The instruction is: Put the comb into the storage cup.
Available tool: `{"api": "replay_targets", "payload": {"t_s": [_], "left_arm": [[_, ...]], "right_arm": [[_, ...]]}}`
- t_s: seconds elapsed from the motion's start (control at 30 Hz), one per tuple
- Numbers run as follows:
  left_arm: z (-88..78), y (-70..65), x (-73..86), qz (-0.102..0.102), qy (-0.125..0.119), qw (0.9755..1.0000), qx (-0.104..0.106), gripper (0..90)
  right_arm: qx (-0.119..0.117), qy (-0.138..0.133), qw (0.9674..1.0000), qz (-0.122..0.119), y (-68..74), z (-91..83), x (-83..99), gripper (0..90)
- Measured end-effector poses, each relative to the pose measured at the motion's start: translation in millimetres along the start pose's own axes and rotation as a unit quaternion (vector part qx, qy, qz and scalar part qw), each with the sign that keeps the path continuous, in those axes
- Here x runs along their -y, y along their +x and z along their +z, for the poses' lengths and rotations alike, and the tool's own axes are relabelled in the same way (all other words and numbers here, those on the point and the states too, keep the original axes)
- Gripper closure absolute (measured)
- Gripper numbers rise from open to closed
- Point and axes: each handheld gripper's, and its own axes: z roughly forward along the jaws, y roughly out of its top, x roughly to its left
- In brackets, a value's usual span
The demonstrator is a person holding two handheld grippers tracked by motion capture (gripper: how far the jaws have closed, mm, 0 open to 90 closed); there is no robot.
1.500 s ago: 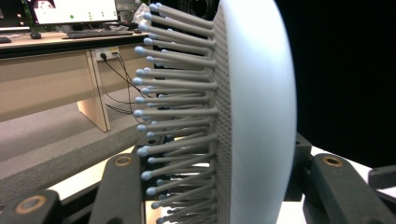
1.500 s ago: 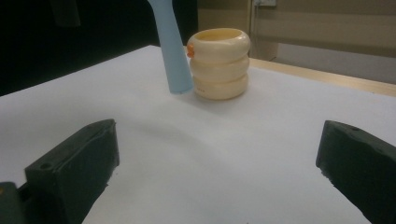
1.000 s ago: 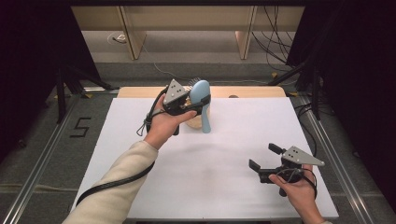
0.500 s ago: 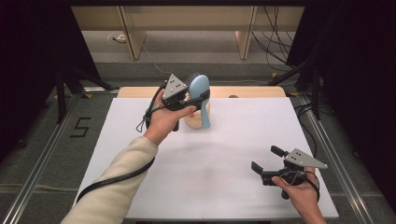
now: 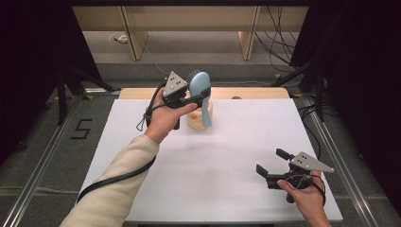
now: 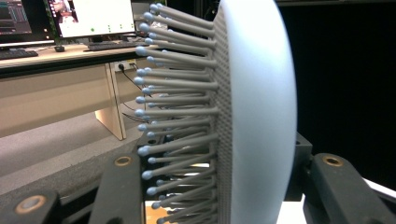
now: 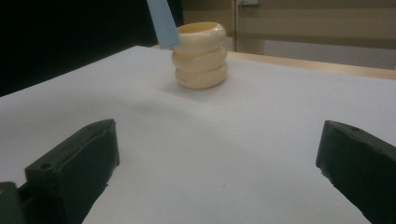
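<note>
My left gripper [image 5: 190, 96] is raised over the far middle of the white table [image 5: 217, 156], shut on a light blue hairbrush [image 5: 200, 86]. In the left gripper view the brush head [image 6: 254, 112] stands between the jaws, its bristles [image 6: 177, 116] pointing left. The handle [image 7: 162, 21] hangs down, and its tip is level with the rim of a cream ribbed holder [image 5: 196, 118], on the holder's [image 7: 200, 58] near side and outside it. My right gripper [image 5: 272, 161] rests low at the front right, open and with nothing in it. Its jaws stand wide apart around bare table [image 7: 215, 154].
A wooden board [image 5: 255, 93] runs along the table's far edge. Metal rails [image 5: 45, 156] flank the table on both sides. Beyond it are desk legs [image 5: 135, 38] and cables on the floor [image 5: 279, 42]. A cable trails from the left gripper along the sleeve [image 5: 113, 177].
The left gripper has lifted the brush slightly, so more of the cream holder shows under it. The right gripper has stayed about where it was.
</note>
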Motion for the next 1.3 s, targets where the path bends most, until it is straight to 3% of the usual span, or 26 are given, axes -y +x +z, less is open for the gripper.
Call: {"api": "replay_targets", "payload": {"t_s": [1.3], "left_arm": [[8.5, 7.6, -14.8, 0.003, -0.006, 1.0, -0.007, 49.1]], "right_arm": [[0.0, 0.0, 1.0, 0.005, -2.0, -5.9, 4.6, 0.5]]}}
